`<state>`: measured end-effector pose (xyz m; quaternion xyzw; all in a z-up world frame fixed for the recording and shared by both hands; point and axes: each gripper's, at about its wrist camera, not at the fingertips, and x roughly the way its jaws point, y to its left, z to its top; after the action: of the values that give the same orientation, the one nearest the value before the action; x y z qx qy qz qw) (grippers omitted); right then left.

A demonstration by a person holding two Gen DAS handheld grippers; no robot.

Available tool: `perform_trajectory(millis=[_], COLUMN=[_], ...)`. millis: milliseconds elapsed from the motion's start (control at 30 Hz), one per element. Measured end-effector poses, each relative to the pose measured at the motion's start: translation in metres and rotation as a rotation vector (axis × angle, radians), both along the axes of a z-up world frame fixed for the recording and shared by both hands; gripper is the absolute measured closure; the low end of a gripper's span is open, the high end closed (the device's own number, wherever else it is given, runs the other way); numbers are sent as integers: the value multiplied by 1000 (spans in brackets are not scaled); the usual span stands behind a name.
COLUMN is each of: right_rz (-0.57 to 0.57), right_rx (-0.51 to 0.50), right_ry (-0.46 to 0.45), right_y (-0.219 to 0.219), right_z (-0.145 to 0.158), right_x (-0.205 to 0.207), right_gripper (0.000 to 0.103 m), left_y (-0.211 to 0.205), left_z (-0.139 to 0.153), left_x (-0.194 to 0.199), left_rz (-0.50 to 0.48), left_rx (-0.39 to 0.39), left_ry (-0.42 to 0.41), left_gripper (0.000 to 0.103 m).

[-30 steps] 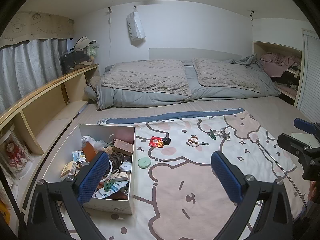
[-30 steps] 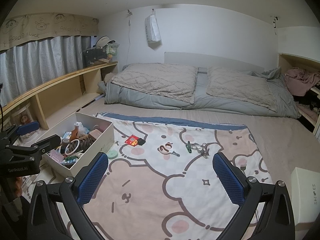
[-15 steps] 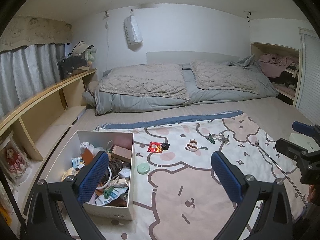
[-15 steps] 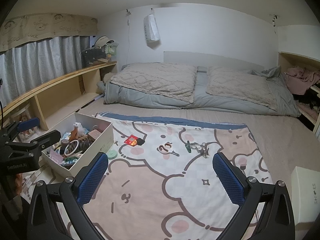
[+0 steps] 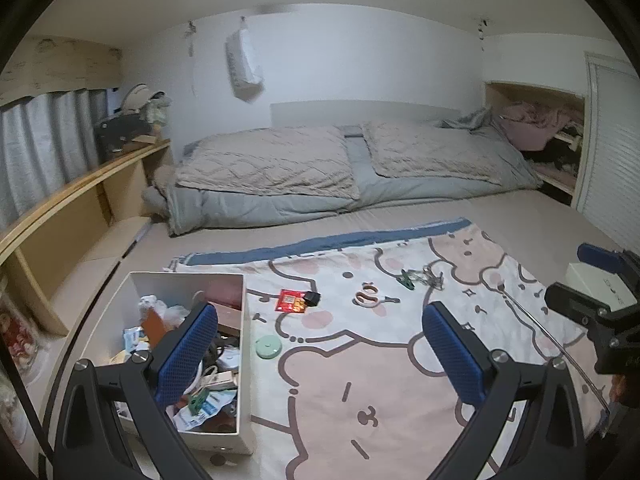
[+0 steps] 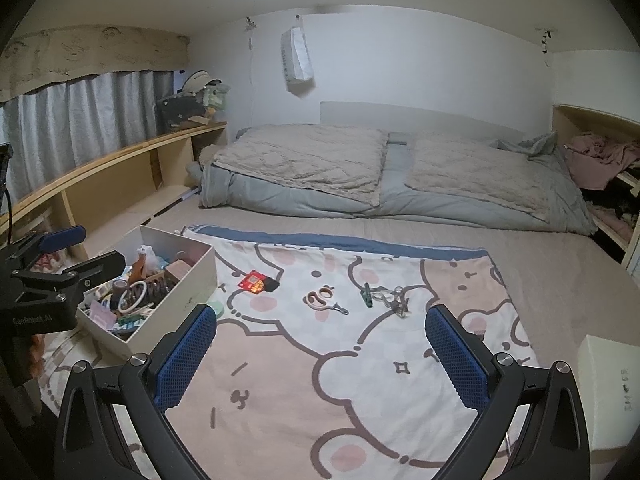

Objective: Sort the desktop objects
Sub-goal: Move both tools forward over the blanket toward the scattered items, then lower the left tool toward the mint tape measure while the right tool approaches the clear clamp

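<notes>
A white storage box (image 5: pixel 245 320) (image 6: pixel 202 276) full of small clutter sits at the left of a cartoon-print blanket (image 5: pixel 384 380) (image 6: pixel 328 380). On the blanket lie a red packet (image 5: pixel 291 301) (image 6: pixel 253 283) with a black item beside it, small pink scissors (image 5: pixel 370 296) (image 6: pixel 320 298), a green clip (image 5: pixel 407 279) (image 6: pixel 366 297), metal clips (image 5: pixel 432 278) (image 6: pixel 396 300) and a mint round disc (image 5: pixel 269 346) (image 6: pixel 216 309). My left gripper (image 5: pixel 320 354) hovers open near the box. My right gripper (image 6: pixel 320 356) hovers open over the blanket's front, holding nothing.
Folded grey and beige quilts (image 5: pixel 320 176) (image 6: pixel 400 176) lie at the far end of the bed. A wooden shelf (image 5: pixel 72 216) (image 6: pixel 100 176) runs along the left under curtains. A white shoebox (image 6: pixel 608 380) (image 5: pixel 592 280) sits at the right edge.
Both views have tilted slightly upward and drifted; the objects sit a little lower in frame. Nothing was picked up, and both grippers stay open.
</notes>
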<state>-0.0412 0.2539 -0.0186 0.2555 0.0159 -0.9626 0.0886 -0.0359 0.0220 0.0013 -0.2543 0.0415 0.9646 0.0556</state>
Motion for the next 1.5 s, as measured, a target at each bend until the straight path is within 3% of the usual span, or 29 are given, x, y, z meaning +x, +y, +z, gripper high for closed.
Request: perform_trajectory(millis=[300, 533, 700, 1033, 1200, 1500], right_rz=[-15, -11, -3, 14, 41, 48], right_rx=[44, 64, 65, 65, 15, 34], right_ry=[-53, -120, -180, -299, -354, -384], right_y=[7, 11, 17, 29, 37, 44], right_z=[-18, -39, -55, -86, -107, -143], right_x=[-12, -27, -38, -68, -84, -111], right_gripper=[0, 0, 0, 0, 0, 0], left_y=[12, 14, 18, 26, 29, 36], left_z=[-27, -55, -69, -90, -103, -142], left_x=[-21, -42, -58, -96, -117, -149], left_rz=[-94, -140, -142, -120, -98, 2], left_rx=[-64, -34, -34, -11, 37, -7], left_ry=[-63, -167, -193, -228, -272, -306], left_gripper=[0, 0, 0, 0, 0, 0])
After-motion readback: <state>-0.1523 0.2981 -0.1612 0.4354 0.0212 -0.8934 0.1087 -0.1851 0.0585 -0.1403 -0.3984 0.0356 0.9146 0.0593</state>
